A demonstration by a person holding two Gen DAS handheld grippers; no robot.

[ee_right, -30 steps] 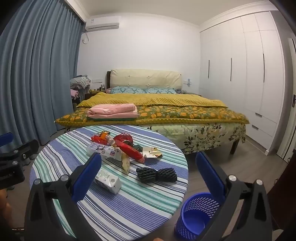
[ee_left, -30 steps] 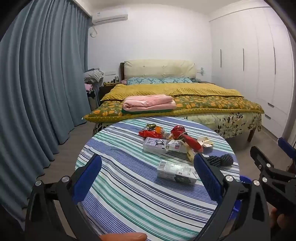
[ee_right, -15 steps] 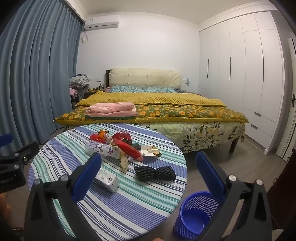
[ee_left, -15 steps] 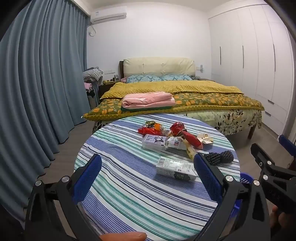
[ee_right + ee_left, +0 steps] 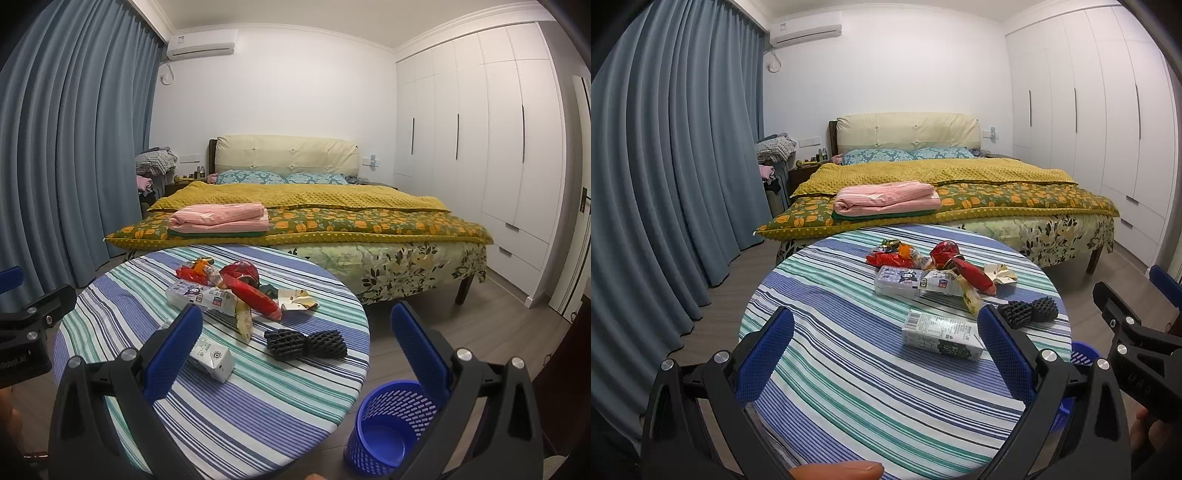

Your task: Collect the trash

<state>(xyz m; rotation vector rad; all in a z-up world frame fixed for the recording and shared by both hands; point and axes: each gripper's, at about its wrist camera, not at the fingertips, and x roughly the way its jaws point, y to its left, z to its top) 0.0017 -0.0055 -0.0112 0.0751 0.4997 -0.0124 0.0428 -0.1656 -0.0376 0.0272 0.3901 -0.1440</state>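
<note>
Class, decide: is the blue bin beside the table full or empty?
Empty: the right wrist view looks into the upright blue bin and shows its bare bottom.

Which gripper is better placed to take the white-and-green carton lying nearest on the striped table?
Left, probably. The white-and-green carton lies just ahead of the open left gripper, near its right finger. The open right gripper points past the round striped table edge toward the blue plastic bin, suiting drop-offs.

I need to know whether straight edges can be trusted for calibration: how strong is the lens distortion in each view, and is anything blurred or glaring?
Left wrist view: strong fisheye, the blue-grey pleated curtain and white wardrobe doors bow, corners black; the striped round table is sharp, no glare. Right wrist view: same bowing and vignette, even soft light, the blue perforated plastic bin sharp.
</note>
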